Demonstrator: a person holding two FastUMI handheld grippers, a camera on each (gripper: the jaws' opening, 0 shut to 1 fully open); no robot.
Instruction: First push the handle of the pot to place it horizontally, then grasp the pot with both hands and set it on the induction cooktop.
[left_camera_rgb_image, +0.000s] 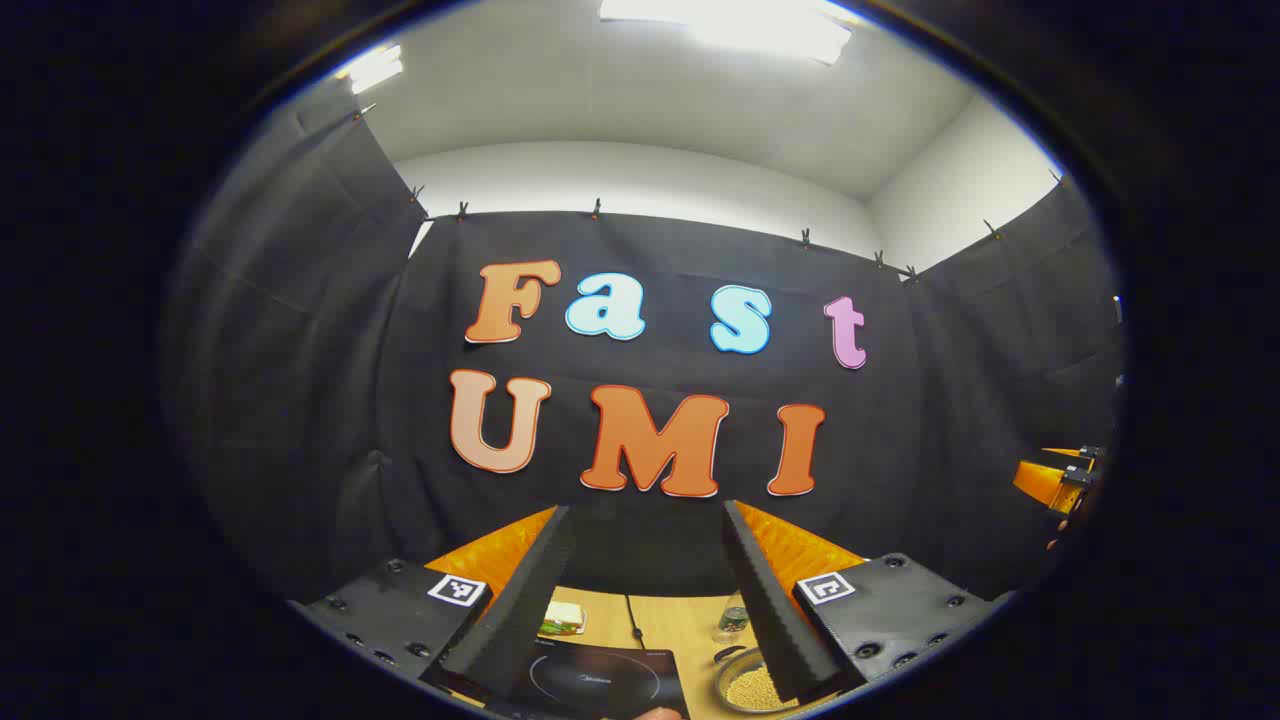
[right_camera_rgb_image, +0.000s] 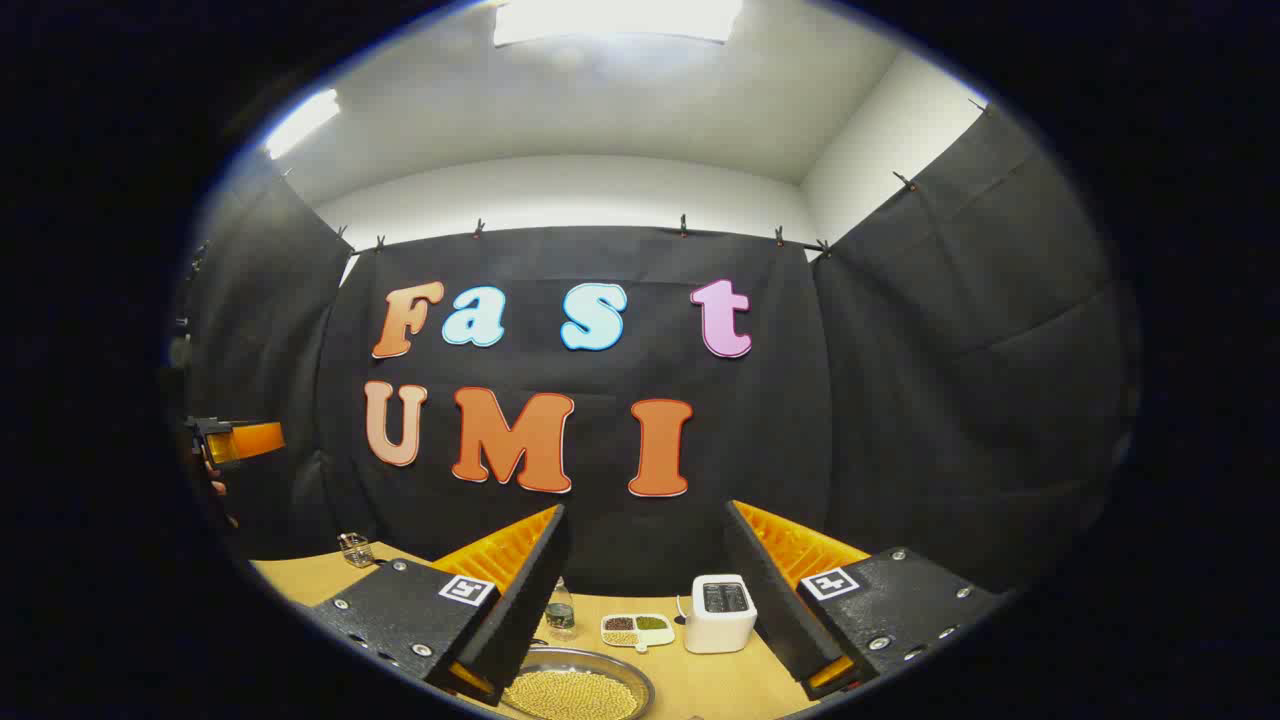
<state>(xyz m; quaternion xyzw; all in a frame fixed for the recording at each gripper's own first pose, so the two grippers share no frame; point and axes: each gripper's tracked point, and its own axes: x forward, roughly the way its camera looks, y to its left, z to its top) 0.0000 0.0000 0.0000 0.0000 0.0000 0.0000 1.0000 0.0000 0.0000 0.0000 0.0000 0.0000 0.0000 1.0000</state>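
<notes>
A shallow metal pot (left_camera_rgb_image: 750, 688) holding yellow grains sits at the lower right of the left gripper view, partly behind my finger. A dark stub (left_camera_rgb_image: 728, 653) next to it may be its handle. The black induction cooktop (left_camera_rgb_image: 600, 680) lies to its left on the wooden table. My left gripper (left_camera_rgb_image: 645, 510) is held high above both, open and empty. In the right gripper view the pot (right_camera_rgb_image: 575, 692) lies low between the fingers. My right gripper (right_camera_rgb_image: 645, 510) is also raised, open and empty. Each gripper appears at the other view's edge, the right gripper (left_camera_rgb_image: 1060, 480) and the left gripper (right_camera_rgb_image: 235, 440).
A white toaster (right_camera_rgb_image: 720, 612), a small divided dish of grains (right_camera_rgb_image: 637, 630) and a bottle (right_camera_rgb_image: 560, 612) stand behind the pot. A sandwich-like item (left_camera_rgb_image: 562, 620) and a cable (left_camera_rgb_image: 632, 615) lie behind the cooktop. A small glass object (right_camera_rgb_image: 355, 548) sits at the table's far left.
</notes>
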